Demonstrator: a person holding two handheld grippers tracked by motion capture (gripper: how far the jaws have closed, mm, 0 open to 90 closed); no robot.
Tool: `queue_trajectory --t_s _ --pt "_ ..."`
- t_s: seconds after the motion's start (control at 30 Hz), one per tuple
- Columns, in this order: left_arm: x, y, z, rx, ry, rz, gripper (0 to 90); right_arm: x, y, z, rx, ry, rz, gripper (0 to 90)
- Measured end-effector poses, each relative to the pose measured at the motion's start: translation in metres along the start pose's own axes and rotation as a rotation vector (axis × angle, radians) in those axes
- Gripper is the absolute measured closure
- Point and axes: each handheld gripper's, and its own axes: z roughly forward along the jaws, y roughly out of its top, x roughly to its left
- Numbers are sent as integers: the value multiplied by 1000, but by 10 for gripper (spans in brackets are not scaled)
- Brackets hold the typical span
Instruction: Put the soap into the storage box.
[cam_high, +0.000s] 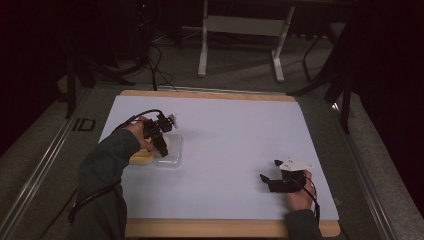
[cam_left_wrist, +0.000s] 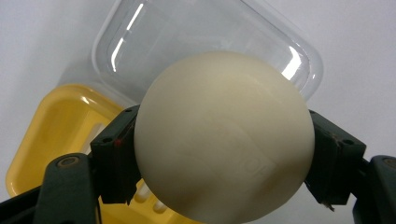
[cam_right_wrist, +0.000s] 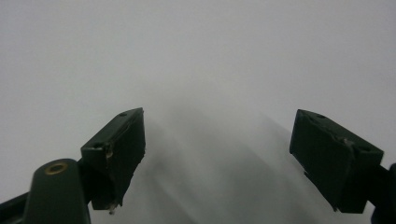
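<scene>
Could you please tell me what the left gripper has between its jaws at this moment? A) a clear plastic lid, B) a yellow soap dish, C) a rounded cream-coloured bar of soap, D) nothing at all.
C: in the left gripper view, the left gripper has both black jaws pressed against the sides of the rounded cream-coloured bar of soap, above the yellow plastic soap dish and clear plastic lid.

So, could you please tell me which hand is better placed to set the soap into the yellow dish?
The left: its tongs already grip the soap just above the yellow dish. The right tongs are open, far across the table.
</scene>
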Motion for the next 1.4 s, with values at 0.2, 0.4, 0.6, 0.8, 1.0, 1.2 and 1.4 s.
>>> queue_trajectory --t_s 0.2,0.4,0.6,0.8,1.0,1.2,1.4 --pt "5 -5 -1 -7 6 -25 248 0 0 0 2 -1 0 180" --pt "10 -9 0 -7 7 -52 248 0 0 0 5 -2 -4 180" --pt "13 -10 -2 -12 25 -65 248 0 0 0 6 -2 -5 180" --pt "15 -12 -2 -4 18 -81 248 0 0 0 8 -2 -5 180" --pt "17 -14 -3 -6 19 -96 249 1 0 1 9 -2 -6 180" --pt "19 -15 -4 -6 20 -96 248 1 0 1 9 -2 -7 180" --pt "22 -17 -5 -14 23 -118 249 1 0 1 9 -2 -7 180"
